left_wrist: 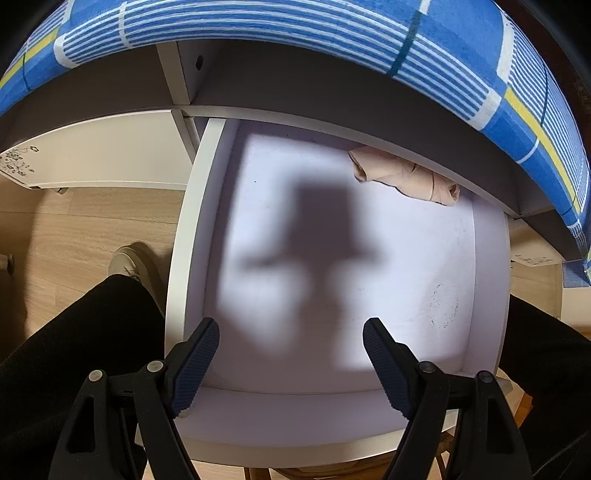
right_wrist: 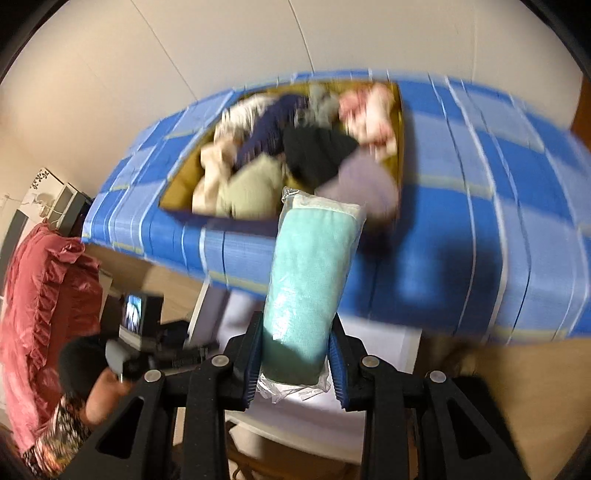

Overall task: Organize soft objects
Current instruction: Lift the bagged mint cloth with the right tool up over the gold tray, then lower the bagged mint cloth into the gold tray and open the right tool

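Observation:
My left gripper [left_wrist: 291, 330] hangs open over a pulled-out white drawer [left_wrist: 184, 236], pointing steeply down, nothing between its fingers. A rolled beige cloth [left_wrist: 402, 176] lies at the drawer's far right corner. My right gripper [right_wrist: 295, 332] is shut on a rolled teal towel in clear plastic wrap [right_wrist: 312, 273], held up above the drawer. Beyond it, a brown box [right_wrist: 181, 184] on the blue checked tablecloth [right_wrist: 480, 206] holds several bundled soft items, blurred by motion. The other gripper [right_wrist: 147, 343] and the hand holding it show at lower left in the right wrist view.
The tablecloth-covered tabletop [left_wrist: 332, 33] overhangs the drawer's back. A shut white drawer front [left_wrist: 96, 155] sits to the left. A black-trousered leg [left_wrist: 74, 350] and a shoe [left_wrist: 129, 258] stand on the wooden floor. A pink ruffled cushion [right_wrist: 40, 317] is at far left.

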A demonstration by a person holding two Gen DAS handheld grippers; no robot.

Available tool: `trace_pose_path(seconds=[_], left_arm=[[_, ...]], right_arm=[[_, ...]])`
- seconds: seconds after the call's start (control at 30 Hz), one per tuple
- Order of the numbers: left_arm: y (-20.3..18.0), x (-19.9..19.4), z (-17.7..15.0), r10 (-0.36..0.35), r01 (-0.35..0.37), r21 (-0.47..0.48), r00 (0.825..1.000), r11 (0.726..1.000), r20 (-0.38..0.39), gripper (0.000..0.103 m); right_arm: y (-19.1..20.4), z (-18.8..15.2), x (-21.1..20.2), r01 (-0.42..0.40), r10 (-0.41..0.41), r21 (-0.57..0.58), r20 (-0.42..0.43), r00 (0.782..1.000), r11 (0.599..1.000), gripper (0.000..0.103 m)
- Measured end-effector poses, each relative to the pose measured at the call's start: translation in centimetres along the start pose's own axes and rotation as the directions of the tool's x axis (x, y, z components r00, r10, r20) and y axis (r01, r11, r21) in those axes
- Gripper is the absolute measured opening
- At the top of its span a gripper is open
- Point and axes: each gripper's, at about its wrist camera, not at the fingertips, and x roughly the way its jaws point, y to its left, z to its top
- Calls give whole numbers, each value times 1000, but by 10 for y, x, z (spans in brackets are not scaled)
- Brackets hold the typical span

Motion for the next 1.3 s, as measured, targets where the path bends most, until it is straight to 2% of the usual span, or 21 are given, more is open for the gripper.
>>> trace_pose_path(seconds=[0.37,0.63,0.87,1.0,1.03,1.1,1.3], left_arm=[[0,2,1,-33,33,-12,999,999,-9,81],[2,3,2,-57,57,-32,998,998,-14,81],[5,4,1,-73,73,-40,997,997,-14,81],[5,5,1,-77,77,-37,997,996,-17,81],[4,5,1,-78,77,-34,997,996,-17,81],[3,5,1,-77,77,-27,997,997,-17,81],[1,7,-1,-64,64,-9,998,998,-18,81]], right_arm=[[7,130,22,111,-109,-47,47,993,993,33],[-1,183,61,156,-155,-30,43,987,987,33],[-11,204,97,209,-209,-38,21,978,977,33],[-18,208,111,224,-223,-22,21,975,974,37],[-19,208,112,229,-228,-17,26,973,973,45],[-20,207,110,236,-236,-7,40,971,972,52],[-17,189,80,241,-236,-24,122,964,970,55]])
